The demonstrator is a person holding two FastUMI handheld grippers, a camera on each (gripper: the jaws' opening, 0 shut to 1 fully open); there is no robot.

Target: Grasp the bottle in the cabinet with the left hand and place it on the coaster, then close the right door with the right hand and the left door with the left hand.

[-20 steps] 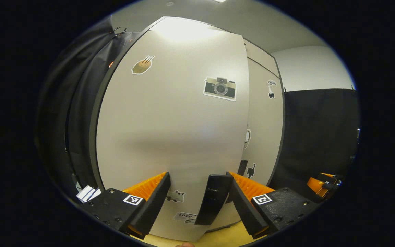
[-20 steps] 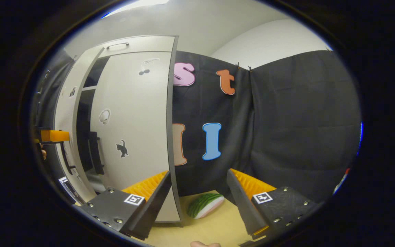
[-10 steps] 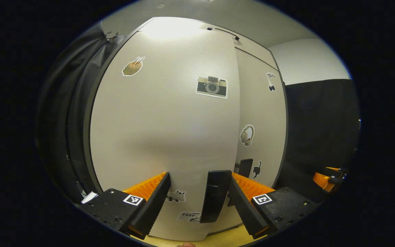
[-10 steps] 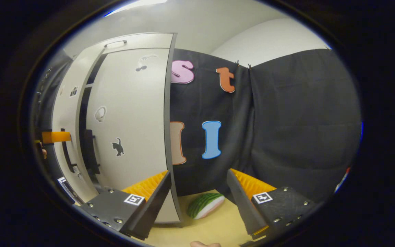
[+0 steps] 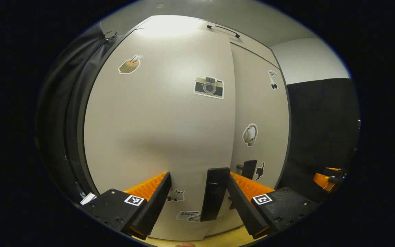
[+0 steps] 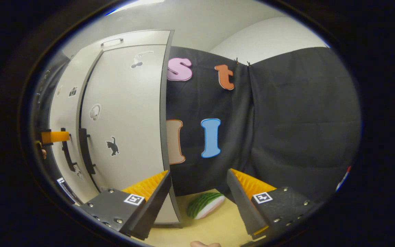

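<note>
Behind the left door (image 5: pixel 156 130) and right door (image 5: pixel 259 113), ahead of the left claw (image 5: pixel 197 202), all of the cabinet's inside shut from sight. Between that claw's fingers, lower end of the left door's handle (image 5: pixel 214 193) and part of the lettered sticker (image 5: pixel 188 215) covered or cut short, its wording too small to make out. Far left of the right claw (image 6: pixel 197 200), just a sliver of the other claw (image 6: pixel 54 136) at the picture's edge, and the striped watermelon-slice object (image 6: pixel 206 204) on the surface (image 6: pixel 214 226) partly covered by a finger.
</note>
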